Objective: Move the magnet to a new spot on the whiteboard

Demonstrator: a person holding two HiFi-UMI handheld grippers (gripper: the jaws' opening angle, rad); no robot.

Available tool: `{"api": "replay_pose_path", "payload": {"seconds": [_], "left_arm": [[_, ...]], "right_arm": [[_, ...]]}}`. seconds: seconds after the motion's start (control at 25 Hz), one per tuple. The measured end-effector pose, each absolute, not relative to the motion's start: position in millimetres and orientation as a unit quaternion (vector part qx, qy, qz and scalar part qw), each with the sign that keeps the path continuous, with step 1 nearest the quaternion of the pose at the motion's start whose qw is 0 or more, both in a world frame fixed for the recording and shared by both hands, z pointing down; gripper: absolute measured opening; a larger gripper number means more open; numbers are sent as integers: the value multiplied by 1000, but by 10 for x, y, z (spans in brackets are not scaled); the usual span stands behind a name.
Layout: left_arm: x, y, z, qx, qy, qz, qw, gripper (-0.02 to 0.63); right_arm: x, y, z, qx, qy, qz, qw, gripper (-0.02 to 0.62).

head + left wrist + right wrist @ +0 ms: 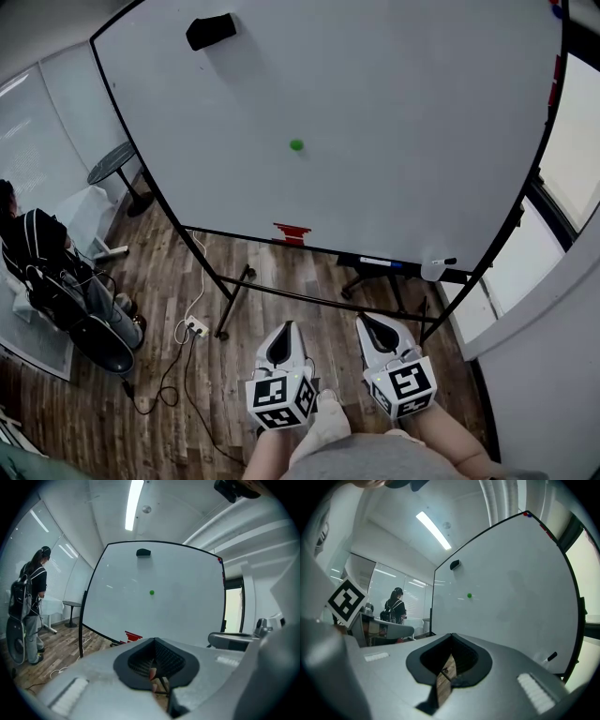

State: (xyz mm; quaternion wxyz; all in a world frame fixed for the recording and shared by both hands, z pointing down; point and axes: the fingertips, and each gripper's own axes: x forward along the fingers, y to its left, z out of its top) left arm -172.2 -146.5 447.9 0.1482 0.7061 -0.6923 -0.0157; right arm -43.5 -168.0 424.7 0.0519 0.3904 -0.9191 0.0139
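Note:
A small green magnet sticks near the middle of the big whiteboard, which stands on a black frame. It also shows in the left gripper view as the green magnet and in the right gripper view as the magnet. My left gripper and right gripper hang side by side low in the head view, well short of the board and pointing at it. Both look shut with nothing held. The left gripper's and the right gripper's jaws meet at a narrow slit.
A black eraser sits at the board's top left. A red item and a marker tray lie along its lower edge. A person with a backpack stands left beside a round table. Cables lie on the wood floor.

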Motion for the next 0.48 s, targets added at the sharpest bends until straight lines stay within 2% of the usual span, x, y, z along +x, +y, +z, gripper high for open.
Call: {"api": "replay_pose_path", "payload": {"seconds": [0.48], "left_arm": [[-2075,-2472,4412,720,-680,-17,141,3]], "right_arm": [[-822,-2576,4192,399,-915,4,57,-11]]}}
